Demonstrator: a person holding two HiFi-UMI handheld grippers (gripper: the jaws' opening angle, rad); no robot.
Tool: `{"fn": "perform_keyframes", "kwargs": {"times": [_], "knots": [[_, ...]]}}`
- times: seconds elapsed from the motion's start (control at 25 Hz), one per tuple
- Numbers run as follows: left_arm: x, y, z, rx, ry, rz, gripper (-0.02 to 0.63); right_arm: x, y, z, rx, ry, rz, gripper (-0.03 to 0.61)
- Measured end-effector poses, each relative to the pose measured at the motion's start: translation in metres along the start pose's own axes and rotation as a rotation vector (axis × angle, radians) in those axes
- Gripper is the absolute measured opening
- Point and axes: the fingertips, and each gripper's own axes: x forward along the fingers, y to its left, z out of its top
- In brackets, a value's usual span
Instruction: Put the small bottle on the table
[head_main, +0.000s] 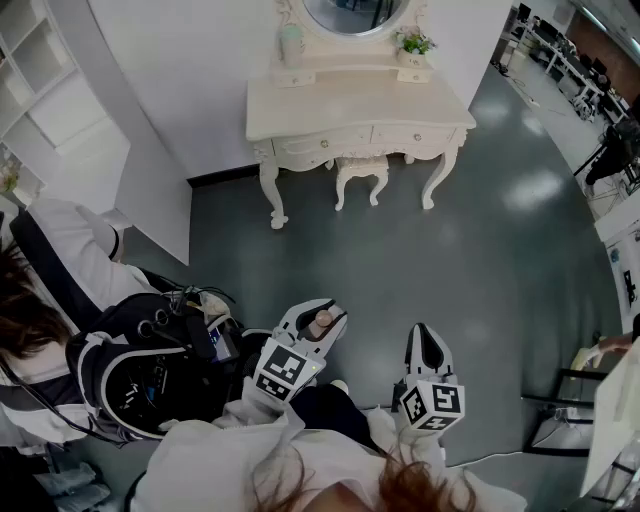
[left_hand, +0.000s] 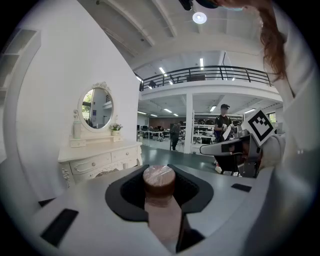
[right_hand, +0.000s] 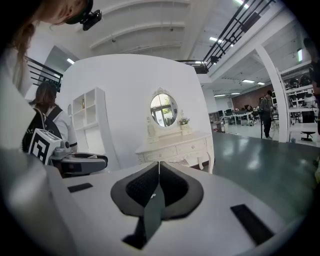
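small bottle: matt pale body, brown cap under glossy film | table: cream-painted wood, smooth, slight sheen | floor: grey, polished, reflective

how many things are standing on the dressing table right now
2: a pale green container left of the mirror and a small potted plant right of it, both on the raised back shelf.

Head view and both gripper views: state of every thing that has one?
small bottle: capped, clamped in the left gripper, off the table.
left gripper: shut on the small bottle.
right gripper: shut, empty.
dressing table: drawers closed.
stool: tucked under the dressing table.
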Motion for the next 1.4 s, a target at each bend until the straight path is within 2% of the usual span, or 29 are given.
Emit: {"fn": "perform_keyframes", "kwargs": {"times": [0.32, 0.52, 0.8, 1.04, 1.4], "knots": [[-0.015, -0.022, 0.01, 0.04, -0.012, -0.013, 0.123, -0.011, 0.006, 0.005, 0.055, -0.031, 0.001, 0.036], [0.0, -0.03, -0.007, 0.057, -0.016, -0.007, 0.123, -0.014, -0.012, -0.017, 0.093, -0.038, -0.006, 0.037], [0.003, -0.021, 0.005, 0.05, -0.031, 0.026, 0.123, -0.017, -0.015, -0.007, 0.063, -0.022, -0.008, 0.037], [0.016, -0.021, 0.003, 0.037, -0.032, 0.043, 0.123, -0.004, -0.031, -0.015, 0.117, -0.029, -0.009, 0.037], [0.057, 0.02, 0.021, 0.036, -0.048, 0.064, 0.123, 0.056, -0.039, 0.015, 0.086, -0.031, 0.031, 0.036]]}}
